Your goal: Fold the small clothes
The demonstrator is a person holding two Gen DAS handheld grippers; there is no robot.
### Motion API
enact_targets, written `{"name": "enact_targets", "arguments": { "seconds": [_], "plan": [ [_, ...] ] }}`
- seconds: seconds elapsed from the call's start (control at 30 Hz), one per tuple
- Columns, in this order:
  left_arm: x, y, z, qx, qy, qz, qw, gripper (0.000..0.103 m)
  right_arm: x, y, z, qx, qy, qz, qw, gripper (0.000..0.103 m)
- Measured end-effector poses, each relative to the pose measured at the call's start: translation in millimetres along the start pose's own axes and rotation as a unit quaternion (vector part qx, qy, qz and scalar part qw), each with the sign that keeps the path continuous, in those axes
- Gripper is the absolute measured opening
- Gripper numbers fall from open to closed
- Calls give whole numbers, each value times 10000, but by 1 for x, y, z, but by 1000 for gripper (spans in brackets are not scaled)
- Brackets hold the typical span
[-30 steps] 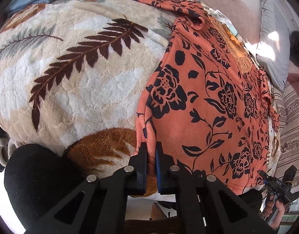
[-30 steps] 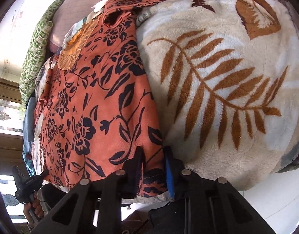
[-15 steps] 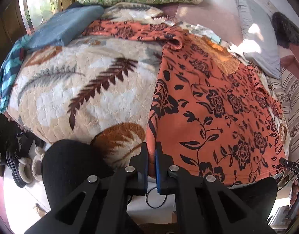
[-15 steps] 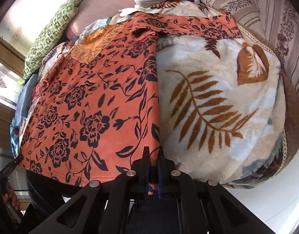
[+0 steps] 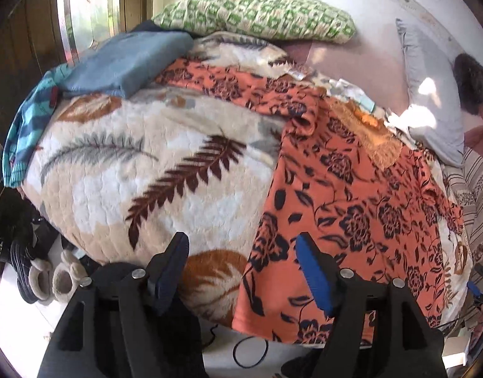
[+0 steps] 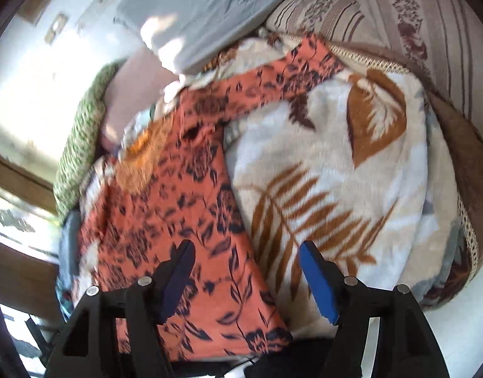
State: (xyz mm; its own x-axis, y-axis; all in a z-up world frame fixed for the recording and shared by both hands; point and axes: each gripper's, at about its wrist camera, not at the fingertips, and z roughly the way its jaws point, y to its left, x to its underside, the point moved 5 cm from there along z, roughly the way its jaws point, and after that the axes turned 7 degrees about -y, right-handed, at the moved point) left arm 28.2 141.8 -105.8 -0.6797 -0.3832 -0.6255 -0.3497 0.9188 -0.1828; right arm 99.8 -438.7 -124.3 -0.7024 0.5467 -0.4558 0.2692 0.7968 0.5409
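A: Both grippers, clenched on the hem a second ago, are now opening; left gripper point(image 5: 243, 271) and right gripper point(image 6: 246, 271) hold nothing.

B: Item: orange floral top point(image 5: 351, 208). Location?

A: Flat on the leaf blanket point(image 5: 140, 163), centre-right of the left view, sleeves spread at upper frame.

B: Risk?

A: Likely: hem overhangs the bed edge; slippage could undo the flattening before any fold.

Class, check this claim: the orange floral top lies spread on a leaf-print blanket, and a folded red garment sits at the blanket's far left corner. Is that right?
Not quite. The top does lie spread on the blanket, but the folded garment is blue-grey, not red. The left wrist view shows it.
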Motion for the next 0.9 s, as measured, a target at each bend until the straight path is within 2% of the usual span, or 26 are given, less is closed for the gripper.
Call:
{"name": "enact_targets", "arguments": {
  "seconds": [0.07,0.17,0.27,0.37,0.47,0.57,0.6,0.63,0.7,0.8,0.9],
  "plan": [
    [-10,-15,5,198,-66,108,9997,73,-35,-13,-2,-157,-393,491,9979,73],
    [-9,-45,23,442,38,382,9983,73,-83,-39,10,-168,-762,1152,9903,73],
    [1,-69,46,565,299,702,9955,73,-127,-59,35,96,-974,1362,9858,70],
    [10,-79,61,547,481,904,9932,73,-158,-84,60,387,-941,1450,9842,66],
    [12,-79,71,491,560,879,9933,73,-178,-98,85,894,-918,1225,9842,64],
    [11,-78,81,511,622,790,9936,73,-187,-110,111,1201,-868,997,9839,60],
    [10,-79,84,507,631,789,9936,73,-188,-110,117,1313,-821,886,9840,53],
    [10,-78,86,499,652,788,9935,73,-190,-111,126,1393,-769,775,9842,33],
    [11,-74,90,493,712,737,9935,73,-193,-110,133,1652,-752,560,9818,25],
    [11,-63,93,519,726,581,9943,73,-197,-85,130,1489,-949,305,9838,21],
    [12,-52,94,576,711,417,9949,73,-202,-24,125,1050,-1099,-131,9883,20]
  ]
}}
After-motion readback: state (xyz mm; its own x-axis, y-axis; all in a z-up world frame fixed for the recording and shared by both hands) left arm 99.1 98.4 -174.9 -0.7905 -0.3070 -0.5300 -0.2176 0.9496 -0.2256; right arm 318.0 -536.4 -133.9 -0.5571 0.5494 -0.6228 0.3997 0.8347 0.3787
